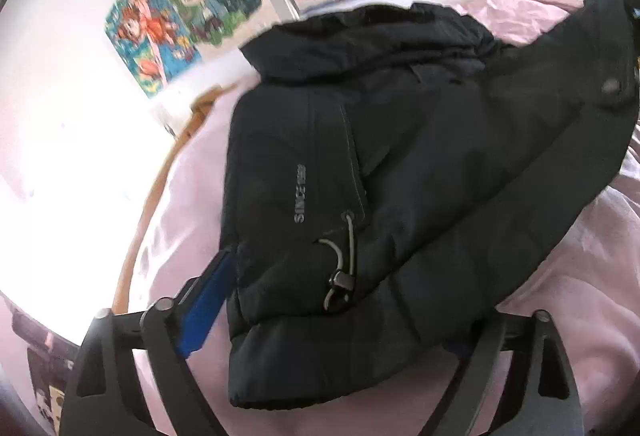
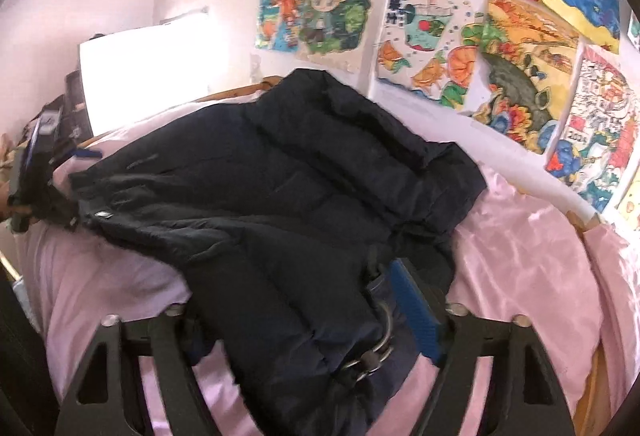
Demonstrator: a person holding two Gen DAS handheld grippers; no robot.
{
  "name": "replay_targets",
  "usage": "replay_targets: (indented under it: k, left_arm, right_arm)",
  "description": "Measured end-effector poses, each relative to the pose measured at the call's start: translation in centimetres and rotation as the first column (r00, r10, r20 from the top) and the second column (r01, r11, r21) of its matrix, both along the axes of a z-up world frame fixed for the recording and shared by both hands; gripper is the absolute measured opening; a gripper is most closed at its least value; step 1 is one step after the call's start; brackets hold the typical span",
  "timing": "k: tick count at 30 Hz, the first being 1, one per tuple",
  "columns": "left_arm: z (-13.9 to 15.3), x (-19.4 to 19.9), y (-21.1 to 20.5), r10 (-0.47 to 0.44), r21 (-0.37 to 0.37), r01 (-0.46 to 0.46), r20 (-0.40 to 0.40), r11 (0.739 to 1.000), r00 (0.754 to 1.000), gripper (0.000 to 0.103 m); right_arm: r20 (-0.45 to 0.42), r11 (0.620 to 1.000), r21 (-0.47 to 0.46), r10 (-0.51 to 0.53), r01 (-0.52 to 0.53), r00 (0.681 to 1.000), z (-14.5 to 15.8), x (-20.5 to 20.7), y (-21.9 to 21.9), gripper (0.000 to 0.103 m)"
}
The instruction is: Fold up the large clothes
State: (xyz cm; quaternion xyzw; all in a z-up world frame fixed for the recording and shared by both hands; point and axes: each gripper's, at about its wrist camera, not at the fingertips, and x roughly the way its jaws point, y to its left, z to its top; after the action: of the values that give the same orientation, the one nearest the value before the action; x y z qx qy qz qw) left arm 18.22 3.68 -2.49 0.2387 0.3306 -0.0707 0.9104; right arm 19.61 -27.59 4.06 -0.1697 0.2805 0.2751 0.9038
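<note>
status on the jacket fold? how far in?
Early to mid. Done: the dark puffer jacket lies on the pink sheet, bunched with one part lapped over the body. In hand: left gripper and right gripper each straddle its hem; grip unclear. Left: flatten, fold into a compact stack.

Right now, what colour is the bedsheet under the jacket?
Pale pink bedsheet, clearest in the right wrist view, beneath the dark navy jacket.

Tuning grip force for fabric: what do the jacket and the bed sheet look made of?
Jacket: dark navy padded shell, probably matte synthetic like nylon or polyester; quilted puffy channels, elastic drawcord with toggle. Bed sheet: pale pink, thin and smooth with a slight sheen and fine wrinkles, possibly satin-like or cotton; cannot tell.
</note>
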Motion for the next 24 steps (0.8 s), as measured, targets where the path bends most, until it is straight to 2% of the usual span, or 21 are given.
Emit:
replay_targets:
  k: [2,3,4,5,6,8,13,16,21,24]
  left_arm:
    - [-0.1,-0.5,-0.6,-0.037,0.012,0.036,0.027,0.999,0.999,0.052]
    - [-0.1,-0.9,-1.0,-0.058,0.016,0.058,0.039,0.998,0.998,0.046]
    - [-0.1,-1.0,-1.2,-0.081,0.020,0.081,0.049,0.997,0.995,0.033]
    - [-0.1,-1.4,-1.5,-0.107,0.031,0.105,0.068,0.994,0.992,0.027]
    - [0.0,-1.6,-1.7,-0.119,0.046,0.115,0.089,0.992,0.989,0.025]
    - [0.3,-1.9,-1.6,-0.139,0.039,0.135,0.108,0.990,0.984,0.010]
    - [2.5,-3.5,-0.6,-0.151,-0.093,0.167,0.155,0.982,0.976,0.008]
    - [3.5,-5.0,-0.8,-0.174,-0.107,0.194,0.170,0.975,0.970,0.007]
    - [6.3,-7.5,-1.0,-0.229,-0.110,0.252,0.190,0.961,0.955,0.007]
    - [8.1,-7.8,-1.0,-0.219,-0.112,0.248,0.224,0.962,0.950,0.007]
  right_arm:
    - [0.001,0.998,-0.047,0.043,-0.042,0.999,-1.4,-1.3,0.4,0.043]
    - [0.002,0.994,-0.083,0.067,-0.067,0.998,-2.2,-2.0,0.6,0.039]
    - [0.003,0.990,-0.111,0.082,-0.081,0.997,-2.8,-2.5,0.9,0.031]
    - [0.003,0.984,-0.145,0.103,-0.101,0.995,-3.6,-3.1,1.1,0.023]
    - [0.000,0.979,-0.169,0.113,-0.111,0.994,-4.3,-3.6,1.3,0.020]
    - [-0.028,0.974,-0.185,0.125,-0.128,0.992,-5.1,-3.7,1.2,0.014]
    - [-0.087,0.963,-0.198,0.167,-0.181,0.982,-5.9,-4.5,0.5,0.010]
    - [-0.104,0.958,-0.196,0.190,-0.207,0.976,-5.5,-5.8,0.1,0.010]
    - [-0.178,0.968,-0.118,0.197,-0.220,0.964,-3.8,-8.1,-1.1,0.010]
    - [-0.168,0.968,-0.092,0.214,-0.232,0.962,-1.7,-8.9,-1.2,0.009]
